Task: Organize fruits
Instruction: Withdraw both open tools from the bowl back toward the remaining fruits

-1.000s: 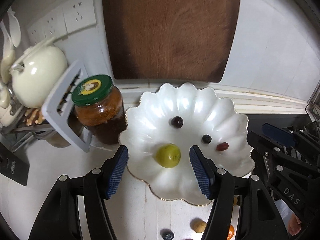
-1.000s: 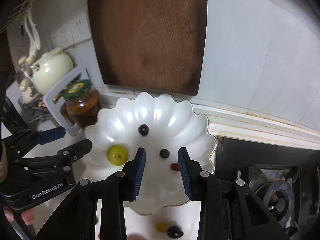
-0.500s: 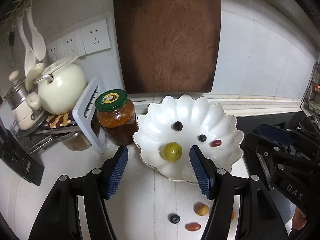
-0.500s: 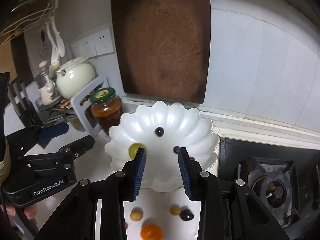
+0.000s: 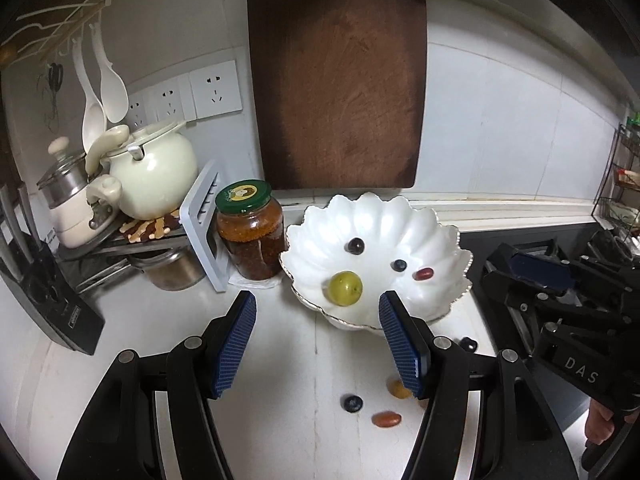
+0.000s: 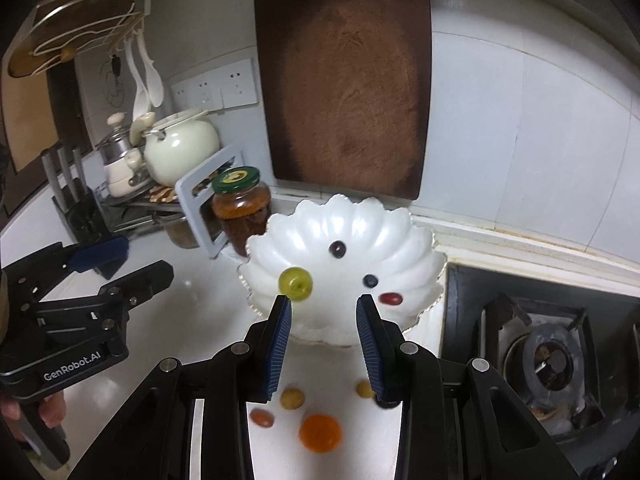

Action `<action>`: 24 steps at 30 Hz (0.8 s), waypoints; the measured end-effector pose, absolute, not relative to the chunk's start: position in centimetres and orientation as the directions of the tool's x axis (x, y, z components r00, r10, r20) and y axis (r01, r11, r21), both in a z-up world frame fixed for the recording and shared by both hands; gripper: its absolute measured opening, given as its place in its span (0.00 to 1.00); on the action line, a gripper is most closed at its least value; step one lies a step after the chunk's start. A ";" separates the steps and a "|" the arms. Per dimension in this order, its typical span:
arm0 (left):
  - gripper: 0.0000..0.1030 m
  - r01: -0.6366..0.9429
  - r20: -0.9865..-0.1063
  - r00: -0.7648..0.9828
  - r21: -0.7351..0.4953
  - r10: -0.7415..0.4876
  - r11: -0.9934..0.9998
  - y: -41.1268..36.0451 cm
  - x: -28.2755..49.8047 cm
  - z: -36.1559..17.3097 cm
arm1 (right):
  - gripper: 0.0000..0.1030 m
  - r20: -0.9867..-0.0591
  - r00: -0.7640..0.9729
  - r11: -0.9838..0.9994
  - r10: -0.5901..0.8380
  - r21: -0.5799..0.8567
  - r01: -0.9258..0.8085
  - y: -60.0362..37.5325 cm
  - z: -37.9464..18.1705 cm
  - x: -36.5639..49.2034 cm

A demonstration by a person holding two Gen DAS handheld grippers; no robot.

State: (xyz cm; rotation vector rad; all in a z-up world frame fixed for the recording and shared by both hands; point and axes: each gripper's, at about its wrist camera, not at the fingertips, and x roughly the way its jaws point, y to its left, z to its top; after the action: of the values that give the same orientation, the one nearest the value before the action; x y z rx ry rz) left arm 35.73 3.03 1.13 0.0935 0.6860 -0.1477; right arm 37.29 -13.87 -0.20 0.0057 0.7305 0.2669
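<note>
A white scalloped bowl stands on the white counter. In it lie a green fruit, a dark grape, a blueberry and a red grape tomato. Loose on the counter nearer me are a blueberry, a red fruit, yellow fruits, a dark grape and an orange fruit. My left gripper is open and empty, short of the bowl. My right gripper also holds nothing, jaws apart.
A jar with a green lid and a grey rack stand left of the bowl, with a cream pot behind. A dark cutting board leans on the wall. A gas stove lies to the right.
Both grippers have drawn back and up from the bowl, which now looks smaller and farther. Loose fruits on the counter in front of the bowl have come into view.
</note>
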 end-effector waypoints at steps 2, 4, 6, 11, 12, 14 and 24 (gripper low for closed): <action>0.61 0.171 -0.630 0.768 0.032 -0.113 0.985 3.1 35.0 1.3 | 0.34 -0.655 0.713 0.964 0.249 0.096 -0.248 -13.8 -0.1 36.7; 0.61 0.183 -0.623 0.774 0.041 -0.118 0.982 2.9 34.2 1.4 | 0.34 -0.650 0.718 0.963 0.251 0.096 -0.250 -13.9 0.0 36.0; 0.62 0.202 -0.622 0.772 0.042 -0.132 0.979 2.7 33.6 1.2 | 0.34 -0.647 0.721 0.964 0.247 0.088 -0.251 -13.9 0.0 35.5; 0.62 0.218 -0.638 0.757 0.039 -0.144 0.975 2.5 32.6 0.4 | 0.34 -0.639 0.739 0.970 0.214 0.047 -0.240 -14.1 -0.3 34.1; 0.62 0.219 -0.643 0.751 0.031 -0.148 0.975 2.5 32.4 0.3 | 0.34 -0.637 0.742 0.970 0.207 0.037 -0.239 -14.1 -0.4 33.8; 0.62 0.223 -0.653 0.741 0.020 -0.156 0.975 2.5 32.2 -0.2 | 0.34 -0.638 0.744 0.970 0.200 0.019 -0.244 -14.0 -0.7 33.4; 0.62 0.217 -0.677 0.726 0.057 -0.122 0.974 1.6 31.1 -2.8 | 0.34 -0.676 0.701 0.964 0.228 0.058 -0.258 -14.4 -3.4 32.1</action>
State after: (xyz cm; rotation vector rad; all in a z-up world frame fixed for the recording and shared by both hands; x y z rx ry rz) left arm 31.06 1.64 -2.75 0.1361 0.7354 -0.1874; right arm 32.07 -14.40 -3.41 -0.0423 0.7470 0.2707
